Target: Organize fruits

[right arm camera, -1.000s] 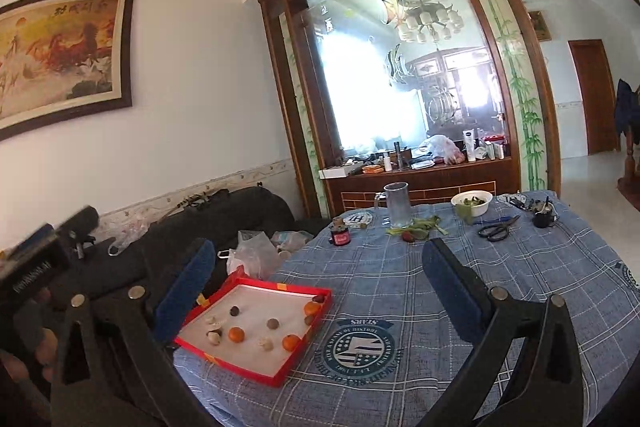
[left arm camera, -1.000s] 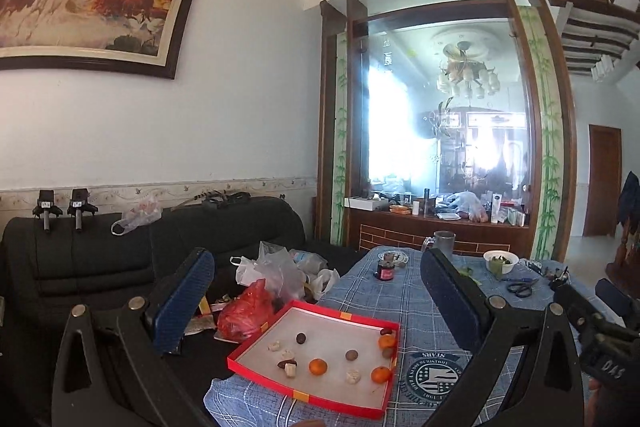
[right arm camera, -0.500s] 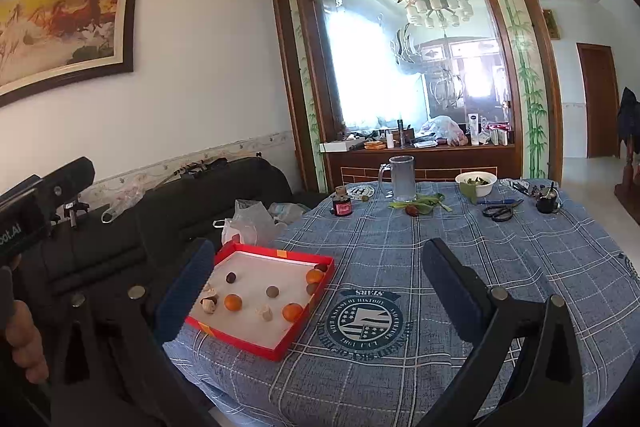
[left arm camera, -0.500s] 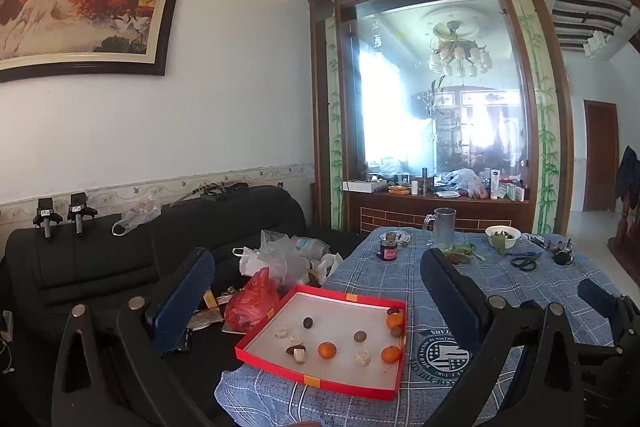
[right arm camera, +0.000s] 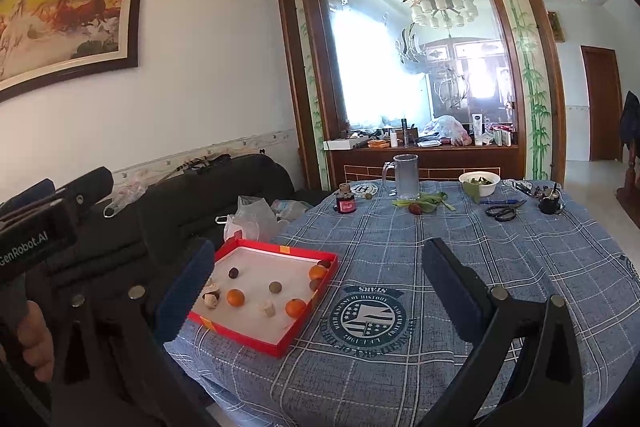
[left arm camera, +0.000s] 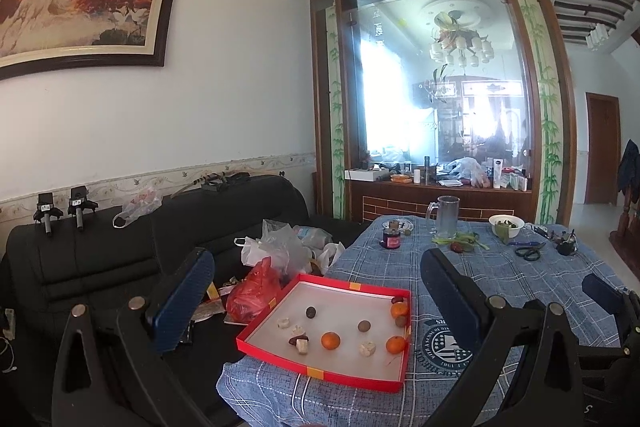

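A red tray (left arm camera: 320, 373) with a white floor sits at the near left corner of the table; it also shows in the right wrist view (right arm camera: 256, 337). In it lie three small oranges (left arm camera: 330, 340) (right arm camera: 235, 297), several dark round fruits (left arm camera: 363, 325) and several pale pieces (left arm camera: 367, 347). My left gripper (left arm camera: 316, 303) is open and empty, held above and in front of the tray. My right gripper (right arm camera: 318, 287) is open and empty, above the table to the tray's right. The left gripper's body (right arm camera: 36, 239) shows at the left of the right wrist view.
The blue checked tablecloth (right arm camera: 400, 251) covers the round table. At its far side stand a glass mug (right arm camera: 406, 175), a small dark jar (right arm camera: 345, 203), a white bowl (right arm camera: 479, 183), scissors (right arm camera: 505, 209) and green leaves (right arm camera: 424, 202). A black sofa (left arm camera: 100, 259) with plastic bags (left arm camera: 256, 289) is at the left.
Both views have tilted down and drawn nearer the table; the tray now sits larger and higher between the fingers. Both grippers stay open and empty.
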Tool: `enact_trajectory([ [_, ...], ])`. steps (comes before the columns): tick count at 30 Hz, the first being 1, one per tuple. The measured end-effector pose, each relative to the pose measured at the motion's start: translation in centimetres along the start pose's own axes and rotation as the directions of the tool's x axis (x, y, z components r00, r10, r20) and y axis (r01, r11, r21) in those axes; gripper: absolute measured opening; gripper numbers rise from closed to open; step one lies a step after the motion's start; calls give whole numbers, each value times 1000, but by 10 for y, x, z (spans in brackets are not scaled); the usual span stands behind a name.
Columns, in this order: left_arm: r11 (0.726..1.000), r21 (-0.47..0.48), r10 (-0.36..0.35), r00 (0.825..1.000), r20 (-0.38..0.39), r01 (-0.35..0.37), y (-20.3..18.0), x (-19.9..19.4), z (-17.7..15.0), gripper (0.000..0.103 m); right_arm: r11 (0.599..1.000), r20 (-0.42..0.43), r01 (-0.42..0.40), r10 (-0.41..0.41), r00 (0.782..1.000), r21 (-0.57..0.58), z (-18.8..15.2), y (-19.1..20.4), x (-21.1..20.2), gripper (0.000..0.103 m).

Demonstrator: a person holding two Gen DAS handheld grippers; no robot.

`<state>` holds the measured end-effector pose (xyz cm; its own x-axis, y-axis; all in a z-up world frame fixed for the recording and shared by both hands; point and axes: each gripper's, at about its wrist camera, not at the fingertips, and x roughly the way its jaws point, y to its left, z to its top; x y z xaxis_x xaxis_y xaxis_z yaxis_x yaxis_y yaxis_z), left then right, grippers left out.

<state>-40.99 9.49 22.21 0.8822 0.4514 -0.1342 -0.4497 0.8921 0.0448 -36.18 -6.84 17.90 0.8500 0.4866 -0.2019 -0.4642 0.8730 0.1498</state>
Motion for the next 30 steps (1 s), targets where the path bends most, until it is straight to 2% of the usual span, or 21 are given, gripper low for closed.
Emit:
enact_trajectory([
  [13, 1000, -5, 24, 1000, -4, -24, 5, 2, 3, 103, 999, -6, -18, 17, 1000, -38, 0, 16, 2, 103],
  [30, 1000, 24, 3, 999, -37, -2, 2, 5, -3, 103, 997, -20, -32, 31, 999, -72, -9, 29, 8, 103],
])
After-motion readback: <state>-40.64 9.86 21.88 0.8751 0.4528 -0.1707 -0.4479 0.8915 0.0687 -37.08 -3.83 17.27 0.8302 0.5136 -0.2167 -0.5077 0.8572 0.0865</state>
